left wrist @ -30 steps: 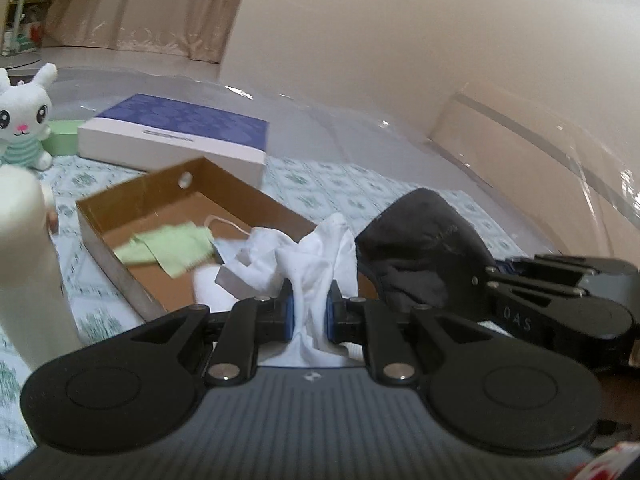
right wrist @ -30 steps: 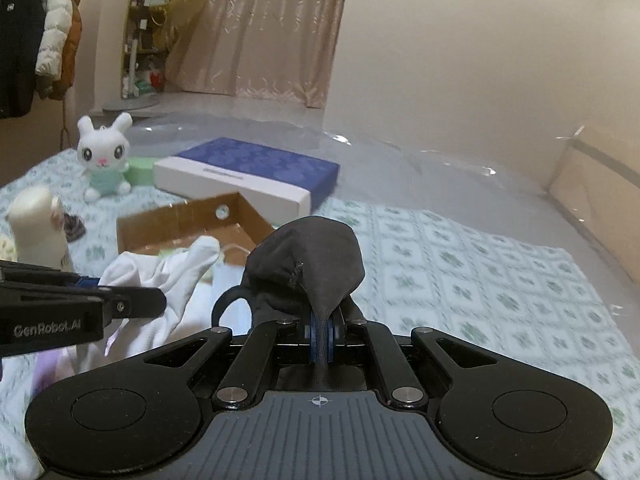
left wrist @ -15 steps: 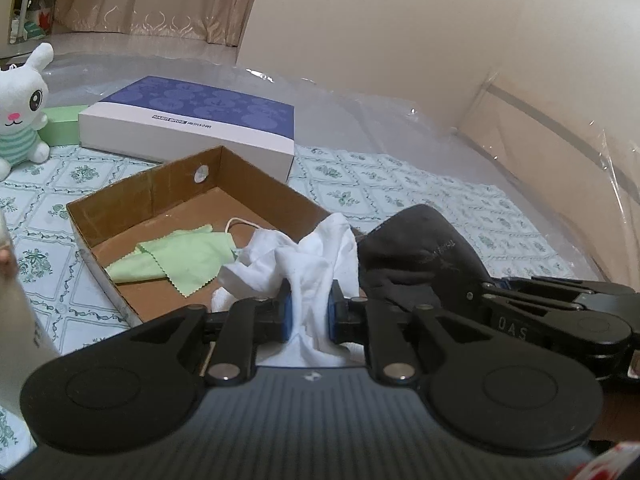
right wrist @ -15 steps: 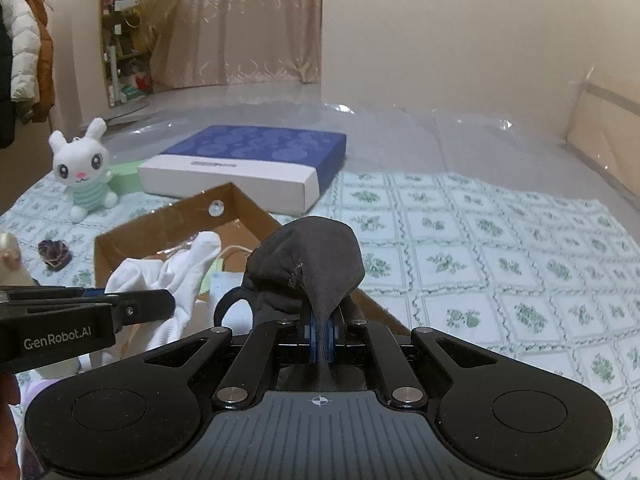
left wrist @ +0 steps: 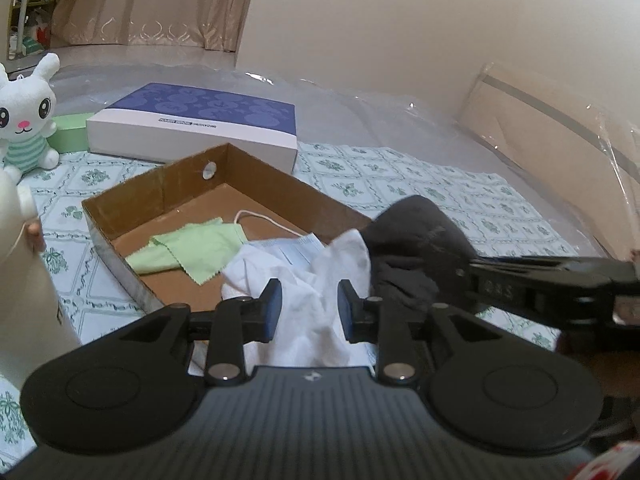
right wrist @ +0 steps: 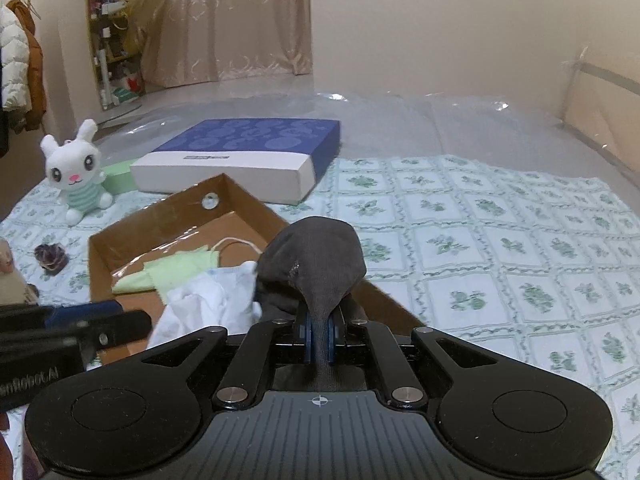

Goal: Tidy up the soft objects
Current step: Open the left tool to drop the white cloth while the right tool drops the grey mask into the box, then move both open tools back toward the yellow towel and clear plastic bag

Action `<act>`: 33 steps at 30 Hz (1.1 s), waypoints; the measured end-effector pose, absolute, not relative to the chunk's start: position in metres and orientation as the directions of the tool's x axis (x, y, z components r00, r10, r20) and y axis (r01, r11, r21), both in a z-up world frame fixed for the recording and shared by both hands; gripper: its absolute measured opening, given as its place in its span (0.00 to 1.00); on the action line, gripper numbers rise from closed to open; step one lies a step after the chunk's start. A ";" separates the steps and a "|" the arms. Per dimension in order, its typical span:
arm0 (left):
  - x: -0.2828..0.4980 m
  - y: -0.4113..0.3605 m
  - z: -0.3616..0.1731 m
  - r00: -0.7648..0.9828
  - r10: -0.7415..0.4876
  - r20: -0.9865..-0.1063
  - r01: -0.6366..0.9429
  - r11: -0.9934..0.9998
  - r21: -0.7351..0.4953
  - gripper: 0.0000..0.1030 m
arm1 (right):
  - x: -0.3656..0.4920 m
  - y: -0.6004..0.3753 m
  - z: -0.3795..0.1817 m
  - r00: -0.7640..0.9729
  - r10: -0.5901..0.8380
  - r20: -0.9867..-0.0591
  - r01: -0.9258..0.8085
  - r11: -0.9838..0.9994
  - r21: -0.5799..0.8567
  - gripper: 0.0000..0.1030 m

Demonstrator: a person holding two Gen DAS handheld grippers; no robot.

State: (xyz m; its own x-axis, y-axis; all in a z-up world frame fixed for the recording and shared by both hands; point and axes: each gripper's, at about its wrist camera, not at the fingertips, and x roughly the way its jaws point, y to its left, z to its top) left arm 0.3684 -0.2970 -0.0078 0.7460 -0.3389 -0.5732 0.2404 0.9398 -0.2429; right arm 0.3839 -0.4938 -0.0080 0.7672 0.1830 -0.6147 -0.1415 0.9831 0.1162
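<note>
White cloth (left wrist: 308, 292) sits bunched over the near end of the cardboard box (left wrist: 192, 196), between the left gripper (left wrist: 309, 307) fingers; jaws are spread apart, pads (left wrist: 274, 308) clear of the fabric on both sides, so released. Crumpled, no clear long axis; one peak sticks up and leans right, touching the dark cloth (right wrist: 316, 264). Right gripper (right wrist: 319, 338) is clenched on the dark cloth, pinching a narrow tail between its pads (right wrist: 307, 336); the cloth balloons into a rounded dome beyond the fingertips, long axis running roughly along the fingers, pointing away from the camera, over the box's right wall. Inside the box: green cloth (left wrist: 188, 246) lying flat on the floor, plus a face mask (left wrist: 298, 246) with a white ear loop partly under the white cloth. Blue-and-white box (right wrist: 248, 156) lies just behind the cardboard box; plush bunny (right wrist: 76, 172) is upright, well off to the left on the floral sheet (right wrist: 500, 248).
</note>
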 end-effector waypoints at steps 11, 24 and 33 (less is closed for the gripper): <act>0.340 -0.291 -0.007 0.739 -0.356 -0.572 0.273 0.934 -0.229 0.25 | 0.374 -0.503 0.000 0.785 0.197 -0.587 -0.123 0.979 0.163 0.63; 0.268 -0.269 0.002 0.731 -0.400 -0.553 0.329 0.916 -0.228 0.25 | 0.284 -0.491 0.015 0.804 0.118 -0.582 -0.056 0.991 0.124 0.63; 0.187 -0.252 -0.001 0.692 -0.463 -0.553 0.415 0.883 -0.220 0.25 | 0.200 -0.468 0.006 0.781 0.109 -0.615 -0.053 0.993 0.109 0.63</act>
State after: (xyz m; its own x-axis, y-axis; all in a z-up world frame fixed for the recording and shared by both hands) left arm 0.1869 -0.2522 -0.0012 0.6922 -0.4634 -0.5533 0.4154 0.8827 -0.2196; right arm 0.2001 -0.4679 0.0063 0.7810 0.1087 -0.6150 -0.0526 0.9927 0.1086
